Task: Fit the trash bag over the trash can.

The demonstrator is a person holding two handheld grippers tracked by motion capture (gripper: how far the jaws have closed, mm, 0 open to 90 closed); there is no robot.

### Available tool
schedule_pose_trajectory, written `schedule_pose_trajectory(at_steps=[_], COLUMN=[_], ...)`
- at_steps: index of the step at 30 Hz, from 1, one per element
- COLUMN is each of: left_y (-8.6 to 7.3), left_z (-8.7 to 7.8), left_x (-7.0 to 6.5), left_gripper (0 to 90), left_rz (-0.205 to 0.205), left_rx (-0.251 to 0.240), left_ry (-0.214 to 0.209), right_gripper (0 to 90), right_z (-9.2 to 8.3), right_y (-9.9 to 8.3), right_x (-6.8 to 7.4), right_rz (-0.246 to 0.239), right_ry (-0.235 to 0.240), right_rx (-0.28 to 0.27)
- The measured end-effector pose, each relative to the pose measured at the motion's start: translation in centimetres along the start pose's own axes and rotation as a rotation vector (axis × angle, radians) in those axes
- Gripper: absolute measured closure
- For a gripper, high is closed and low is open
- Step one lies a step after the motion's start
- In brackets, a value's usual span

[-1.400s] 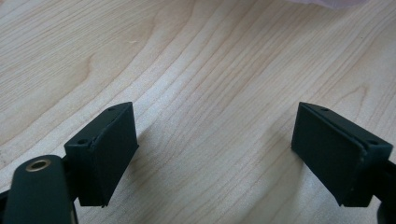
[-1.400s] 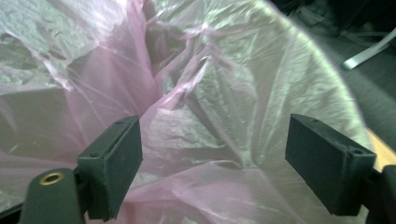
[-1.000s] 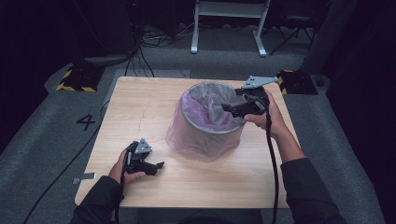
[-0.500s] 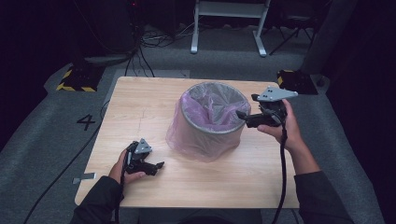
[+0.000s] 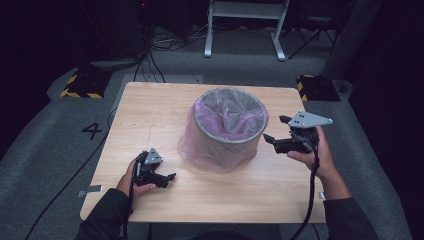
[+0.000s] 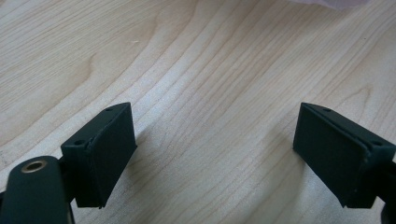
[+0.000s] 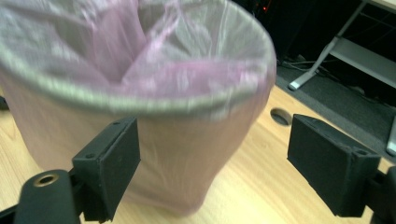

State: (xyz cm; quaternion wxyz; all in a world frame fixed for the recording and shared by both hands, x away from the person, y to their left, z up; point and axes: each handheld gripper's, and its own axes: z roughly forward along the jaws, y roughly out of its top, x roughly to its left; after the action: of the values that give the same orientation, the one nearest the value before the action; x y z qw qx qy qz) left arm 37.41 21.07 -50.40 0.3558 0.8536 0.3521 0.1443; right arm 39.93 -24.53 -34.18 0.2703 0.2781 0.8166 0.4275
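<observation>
While the high view is up: bin [image 5: 229, 129] stands mid tabletop [image 5: 150, 115], pink bag [image 5: 227, 112] lining it, top folded over the rim and skirt hanging down the outside to the wood. Right tongs [image 5: 274, 131] sit just right of the bin, near its rim, not touching, jaws apart. Left tongs [image 5: 167, 177] rest low at the front left, well apart from the bin. Left gripper view: left tongs [image 6: 212, 154] wide, nothing between them, bare wood beneath, a sliver of pink bag [image 6: 334, 3] at the top edge. Right gripper view: right tongs [image 7: 212, 163] wide and empty, pointed at the bin wall [image 7: 154, 154]; bag [image 7: 140, 60] blurred but draped over the rim. Judgement: lining looks mostly done, bag seated and folded over; left may be tidying the loose skirt or inner slack, which neither gripper has hold of.
</observation>
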Motion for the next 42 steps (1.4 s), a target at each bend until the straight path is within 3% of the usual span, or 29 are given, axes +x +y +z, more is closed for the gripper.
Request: schedule_pose_trajectory(at_steps=[8, 12, 13, 14, 19, 25, 31, 34, 42], left_y=[0.0, 0.0, 0.0, 0.0, 0.0, 0.0, 0.0, 0.0, 0.1], left_z=[0.0, 0.0, 0.0, 0.0, 0.0, 0.0, 0.0, 0.0, 0.1], left_x=[0.0, 0.0, 0.0, 0.0, -0.1, -0.1, 0.0, 0.0, 0.0], left_gripper=[12.8, 12.8, 12.7, 12.7, 12.7, 12.7, 12.7, 12.6, 11.5], left_rz=[-0.005, -0.007, -0.007, -0.007, -0.011, -0.011, -0.011, -0.009, -0.009], left_rx=[0.0, 0.0, 0.0, 0.0, 0.001, 0.001, 0.0, 0.001, 0.002], left_ry=[0.004, 0.003, 0.003, 0.003, 0.005, 0.005, 0.004, 0.003, 0.006], right_gripper=[17.1, 17.4, 17.5, 17.5, 17.7, 17.5, 16.2, 15.8, 14.3], right_z=[0.8, 1.7, 2.0, 2.0, 2.7, 2.5, 2.6, 2.6, 2.7], right_y=[-4.8, -8.0, -9.4, -9.4, -12.9, -15.9, -17.2, -17.3, -17.4], right_x=[0.8, 0.9, 1.0, 1.0, 1.0, 1.0, 0.9, 0.7, 0.5], right_rz=[-0.015, -0.003, -0.005, -0.005, 0.032, 0.11, 0.17, 0.196, 0.197], right_ry=[-0.007, 0.016, 0.008, 0.008, 0.007, 0.046, 0.076, 0.056, 0.068], right_rx=[0.079, 0.132, 0.167, 0.167, 0.24, 0.255, 0.234, 0.231, 0.232])
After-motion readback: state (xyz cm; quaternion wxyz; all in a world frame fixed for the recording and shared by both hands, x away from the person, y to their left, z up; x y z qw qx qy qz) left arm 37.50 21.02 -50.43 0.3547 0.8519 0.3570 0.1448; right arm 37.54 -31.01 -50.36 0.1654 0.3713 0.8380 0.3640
